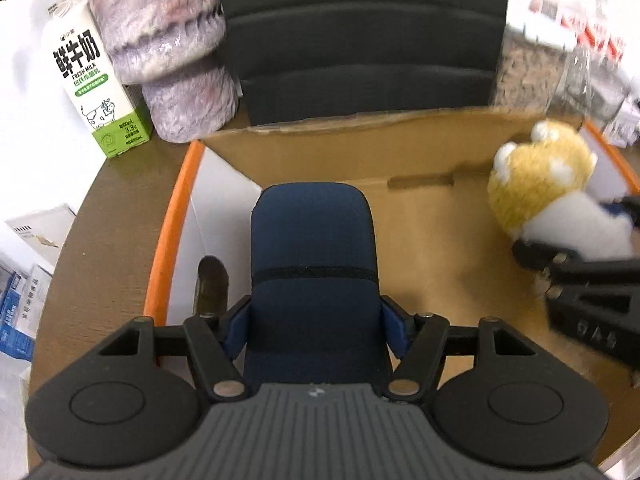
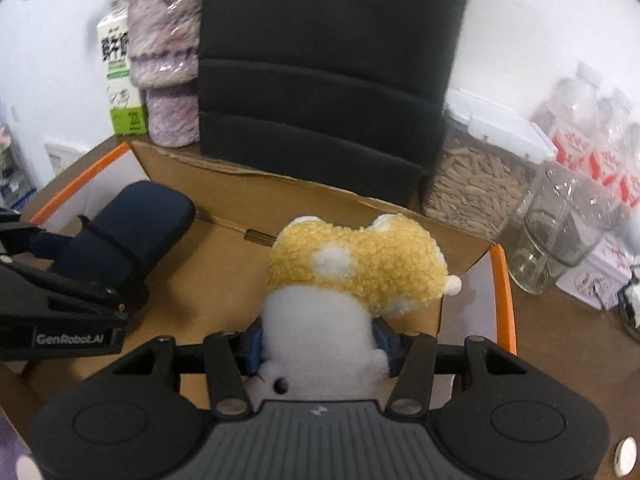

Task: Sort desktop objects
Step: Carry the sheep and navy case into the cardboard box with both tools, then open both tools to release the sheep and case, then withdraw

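Navy case (image 1: 314, 264) pinched by left gripper (image 1: 314, 330), plush toy (image 2: 352, 276) pinched by right gripper (image 2: 320, 344), glass jar (image 2: 556, 236) clear only in right view.

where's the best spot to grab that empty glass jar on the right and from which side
Take the glass jar around its smooth upright wall, coming in level from the open desk side in front; a seed container and bottles crowd it behind. Both grippers look full now.
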### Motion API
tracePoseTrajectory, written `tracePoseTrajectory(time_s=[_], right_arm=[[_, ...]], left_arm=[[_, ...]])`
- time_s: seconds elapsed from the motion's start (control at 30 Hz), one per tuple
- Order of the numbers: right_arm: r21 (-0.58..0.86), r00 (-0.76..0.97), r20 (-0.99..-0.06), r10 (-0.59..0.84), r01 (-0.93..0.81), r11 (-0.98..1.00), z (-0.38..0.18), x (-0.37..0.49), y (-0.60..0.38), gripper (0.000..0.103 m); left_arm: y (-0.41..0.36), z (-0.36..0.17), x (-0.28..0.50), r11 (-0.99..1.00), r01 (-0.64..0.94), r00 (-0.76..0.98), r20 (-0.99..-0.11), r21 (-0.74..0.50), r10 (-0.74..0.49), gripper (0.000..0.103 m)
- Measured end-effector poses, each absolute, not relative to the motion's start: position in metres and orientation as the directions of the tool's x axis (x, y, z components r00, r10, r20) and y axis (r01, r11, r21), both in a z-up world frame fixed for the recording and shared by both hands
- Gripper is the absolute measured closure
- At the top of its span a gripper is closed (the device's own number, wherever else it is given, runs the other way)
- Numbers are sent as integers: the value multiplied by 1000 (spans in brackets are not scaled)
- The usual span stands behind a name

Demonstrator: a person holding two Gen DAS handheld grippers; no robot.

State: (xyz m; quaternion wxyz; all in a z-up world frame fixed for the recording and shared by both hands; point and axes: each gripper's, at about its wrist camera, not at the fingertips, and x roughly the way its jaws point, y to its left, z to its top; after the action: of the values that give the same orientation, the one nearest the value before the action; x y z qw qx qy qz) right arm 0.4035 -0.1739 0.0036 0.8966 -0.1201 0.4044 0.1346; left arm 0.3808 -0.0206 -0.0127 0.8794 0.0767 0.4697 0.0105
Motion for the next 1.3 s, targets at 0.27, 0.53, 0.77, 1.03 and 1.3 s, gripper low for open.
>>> tracePoseTrajectory(time_s=[0.27, 0.53, 0.77, 1.03, 1.3], right_arm=[[-116, 625, -767, 143, -355, 927, 2, 406, -171, 53], [-126, 642, -752, 146, -358, 925, 6, 399, -173, 47], [-124, 667, -730, 152, -348, 929, 14, 390, -178, 17], [-55, 717, -664, 211, -329, 943, 45, 371, -197, 4], [-23, 782, -558, 278, -349, 937, 85, 320, -212, 0]], left_arm=[[-25, -21, 370, 989, 61, 524, -848, 138, 86, 37], [-25, -17, 369, 992, 41, 535, -841, 122, 82, 34], [-25, 8, 361, 988, 44, 631, -771, 147, 86, 17], [-20, 39, 342, 984, 10, 734, -670, 175, 112, 0], [-2, 76, 288, 994, 5, 848, -527, 111, 55, 0]])
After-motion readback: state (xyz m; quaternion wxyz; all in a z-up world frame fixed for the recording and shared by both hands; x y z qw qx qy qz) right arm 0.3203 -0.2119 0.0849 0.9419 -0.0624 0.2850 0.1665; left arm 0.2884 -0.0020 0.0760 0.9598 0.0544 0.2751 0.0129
